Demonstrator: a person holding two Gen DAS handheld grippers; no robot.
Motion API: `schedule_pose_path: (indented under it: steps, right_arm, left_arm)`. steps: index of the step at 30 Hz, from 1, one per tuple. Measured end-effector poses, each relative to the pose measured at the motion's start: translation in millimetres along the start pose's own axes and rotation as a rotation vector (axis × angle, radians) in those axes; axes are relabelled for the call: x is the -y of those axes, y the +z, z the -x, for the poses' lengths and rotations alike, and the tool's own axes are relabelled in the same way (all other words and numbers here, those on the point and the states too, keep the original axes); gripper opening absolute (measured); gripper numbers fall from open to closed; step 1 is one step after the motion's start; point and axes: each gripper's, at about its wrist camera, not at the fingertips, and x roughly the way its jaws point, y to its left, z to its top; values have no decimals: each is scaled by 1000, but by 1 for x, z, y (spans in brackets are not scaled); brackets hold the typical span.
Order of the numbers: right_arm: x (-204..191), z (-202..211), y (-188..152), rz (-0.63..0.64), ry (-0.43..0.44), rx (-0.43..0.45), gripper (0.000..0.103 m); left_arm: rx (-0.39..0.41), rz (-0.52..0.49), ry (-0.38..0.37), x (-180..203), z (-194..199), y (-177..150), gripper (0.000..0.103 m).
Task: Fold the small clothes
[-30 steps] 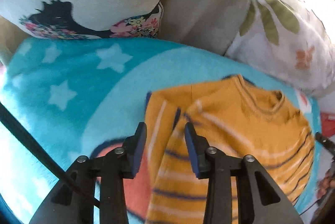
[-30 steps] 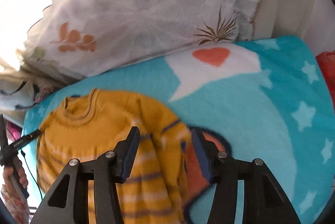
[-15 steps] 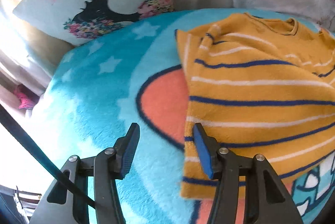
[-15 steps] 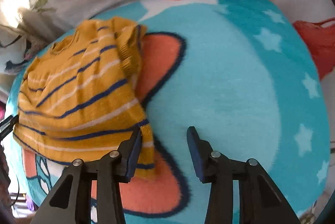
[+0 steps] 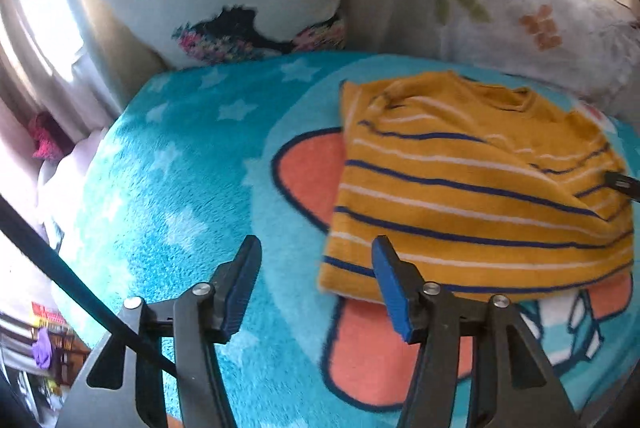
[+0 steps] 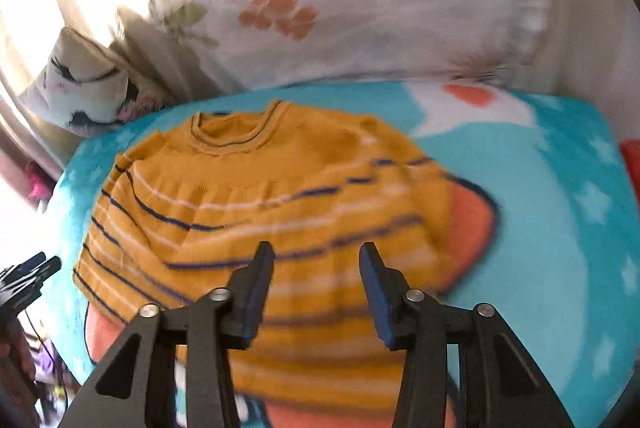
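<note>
The yellow striped sweater [image 6: 256, 211] is smeared by motion blur at its lower stripes in the right wrist view, and its hem hides behind the gripper frame. In the left wrist view the right edge of the frame cuts it off.

Both wrist views angled down, close, perhaps sharing striped sweater [image 5: 472, 183] [image 6: 280, 203]

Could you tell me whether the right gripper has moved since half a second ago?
Yes. The right gripper has shifted from the blanket's bare blue part to over the yellow sweater, toward the collar; its jaws are closing, empty.
</note>
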Motion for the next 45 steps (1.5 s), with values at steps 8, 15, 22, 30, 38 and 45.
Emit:
schedule_pose_path:
  steps: [8,15,22,30,38,45]
  right_arm:
    - [24,-9,39,-101,-237,31,27]
    - [-55,-3,4,87,-5,22,46]
    - [-46,-29,-4,60,-111,-37,50]
    - [-56,61,-44,130,-217,220,53]
    - [-39,43,-58,90,-98,87,77]
    - [-57,51,-33,127,1,86,73]
  left_arm:
    - [-28,66,-48,-7,10,-8,64]
    - [-22,65,-68,1,14,-13,65]
    - [53,17,-83,19,39,-13,65]
    - [267,89,6,15,93,-19,82]
    - [262,139,32,12,121,-14,103]
    - [214,150,3,2,106,-49,103]
